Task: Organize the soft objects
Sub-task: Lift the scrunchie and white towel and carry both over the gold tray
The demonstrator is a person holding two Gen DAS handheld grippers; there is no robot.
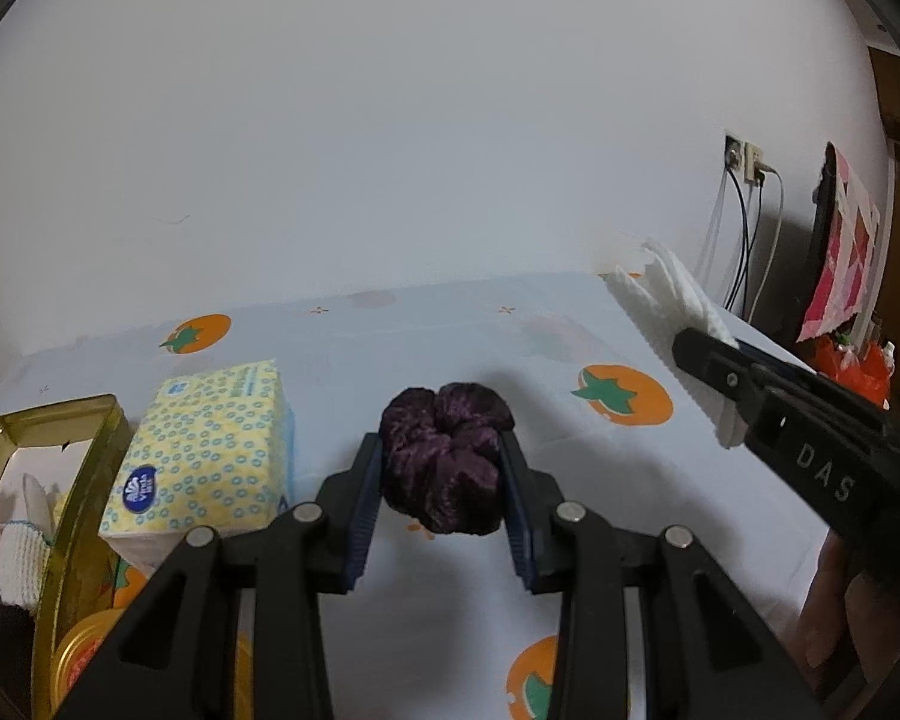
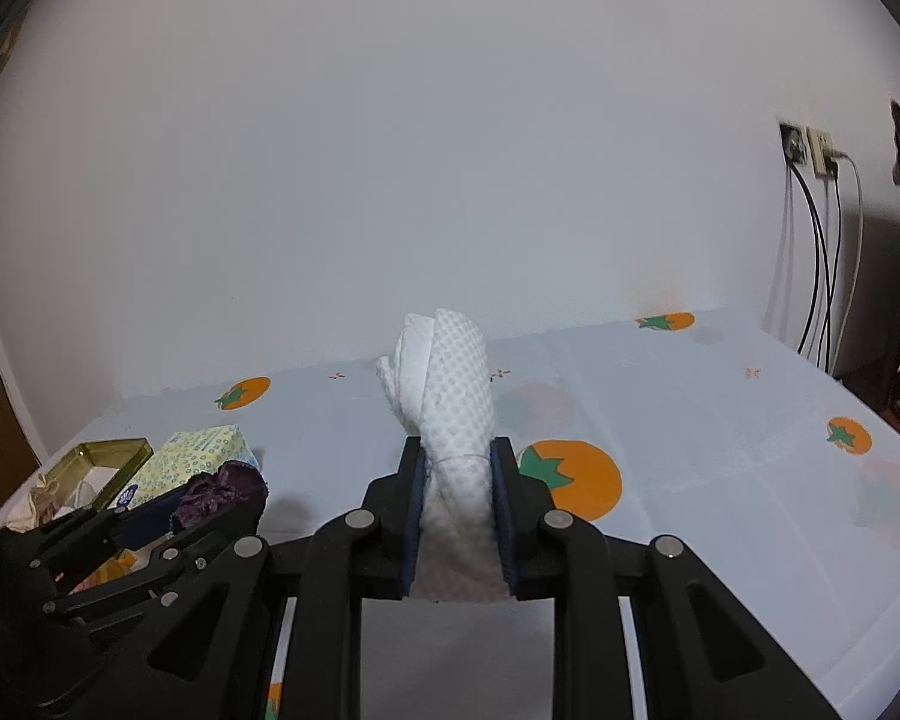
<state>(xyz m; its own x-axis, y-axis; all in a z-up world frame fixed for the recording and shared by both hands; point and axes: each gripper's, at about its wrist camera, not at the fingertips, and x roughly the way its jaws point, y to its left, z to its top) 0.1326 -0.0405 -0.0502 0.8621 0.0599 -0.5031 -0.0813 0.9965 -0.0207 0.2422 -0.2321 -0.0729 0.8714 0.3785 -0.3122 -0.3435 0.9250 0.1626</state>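
Observation:
My left gripper (image 1: 442,450) is shut on a dark purple velvet scrunchie (image 1: 444,456) and holds it above the table; it also shows in the right wrist view (image 2: 222,495). My right gripper (image 2: 456,447) is shut on a folded white textured cloth (image 2: 450,414) that stands up between its fingers, above the table. That cloth (image 1: 672,312) and the right gripper (image 1: 708,354) show at the right of the left wrist view. A gold tin (image 1: 60,480) at the left holds white and cream soft items (image 1: 18,552).
A yellow tissue pack (image 1: 204,450) lies beside the tin on the tablecloth with orange fruit prints (image 1: 630,396). A white wall stands behind. Sockets with cables (image 2: 816,162) and a dark chair with pink fabric (image 1: 834,252) are at the right. A small yellow round lid (image 1: 84,648) lies by the tin.

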